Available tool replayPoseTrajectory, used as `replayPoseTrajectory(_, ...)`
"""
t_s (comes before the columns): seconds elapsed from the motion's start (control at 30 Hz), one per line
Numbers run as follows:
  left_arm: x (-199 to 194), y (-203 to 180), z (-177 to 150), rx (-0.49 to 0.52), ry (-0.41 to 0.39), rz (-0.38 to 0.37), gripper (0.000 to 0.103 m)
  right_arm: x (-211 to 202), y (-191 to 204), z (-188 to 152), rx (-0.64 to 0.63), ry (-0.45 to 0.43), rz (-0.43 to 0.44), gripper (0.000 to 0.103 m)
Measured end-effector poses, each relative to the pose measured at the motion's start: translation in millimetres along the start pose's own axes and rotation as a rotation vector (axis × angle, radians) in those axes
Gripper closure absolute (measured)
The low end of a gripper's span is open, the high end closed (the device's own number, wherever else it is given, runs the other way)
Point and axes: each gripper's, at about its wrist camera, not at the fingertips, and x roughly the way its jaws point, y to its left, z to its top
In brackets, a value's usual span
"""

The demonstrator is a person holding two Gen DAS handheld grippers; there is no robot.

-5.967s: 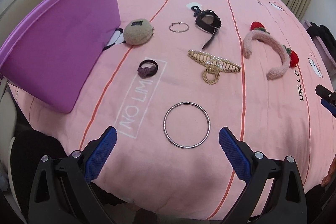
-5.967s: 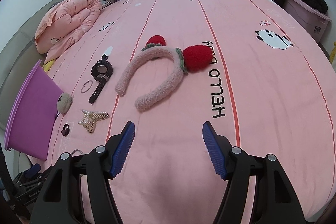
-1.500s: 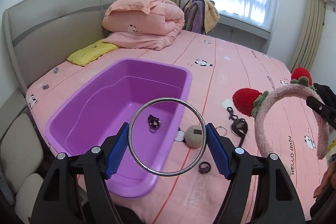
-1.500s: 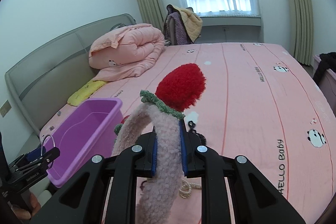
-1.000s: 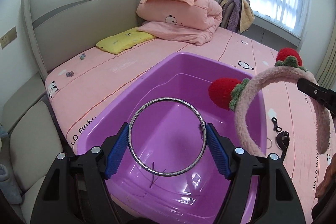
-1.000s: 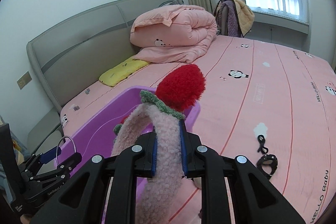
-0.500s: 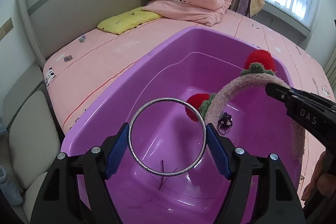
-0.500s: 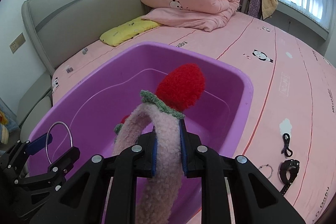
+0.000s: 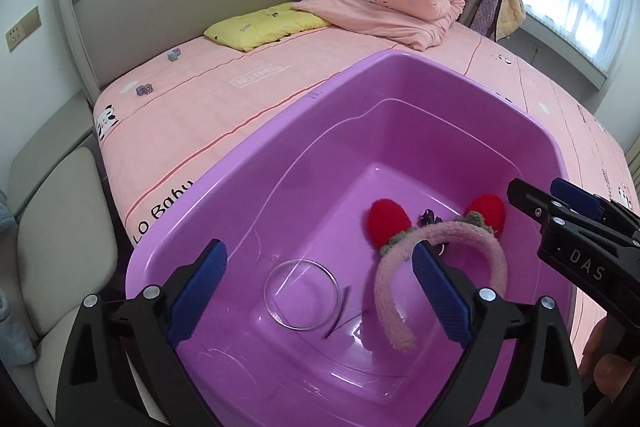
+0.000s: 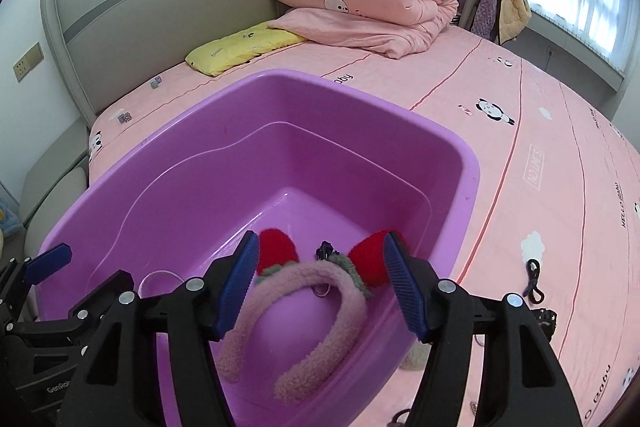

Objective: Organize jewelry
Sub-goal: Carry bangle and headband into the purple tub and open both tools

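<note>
Silver bangle (image 9: 301,294) lies flat on floor of purple tub (image 9: 280,131), just beside fuzzy pink headband (image 9: 440,267) with 2 red pom-poms; small dark hair tie (image 9: 427,215) behind it. Left gripper (image 9: 320,291) and right gripper (image 10: 322,285) hover over tub, jaws spread wide, empty. Tub sits on pink bed (image 9: 192,107).

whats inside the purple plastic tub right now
Inside the purple plastic tub lie a thin silver bangle, a fuzzy pink headband with two red pompoms and a small dark hair tie. The gripper fingers hide part of the floor.
</note>
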Motion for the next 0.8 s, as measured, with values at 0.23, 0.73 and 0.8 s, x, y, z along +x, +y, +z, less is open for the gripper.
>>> replayPoseTrajectory(0.23, -6, 1, -3, 0.002, -0.003, 0.009, 0.011, -6, -2, -6, 0.016, 0.002, 0.009, 0.041)
replayPoseTrajectory(0.73, -32, -1, -4, 0.015, -0.031, 0.019, 0.011, -30, -4, -15, 0.027, -0.019, 0.019, 0.041)
replayPoseTrajectory(0.8, -37, -3, -6, 0.016, -0.033, 0.020, 0.011, -35, -5, -18, 0.030, -0.022, 0.021, 0.041)
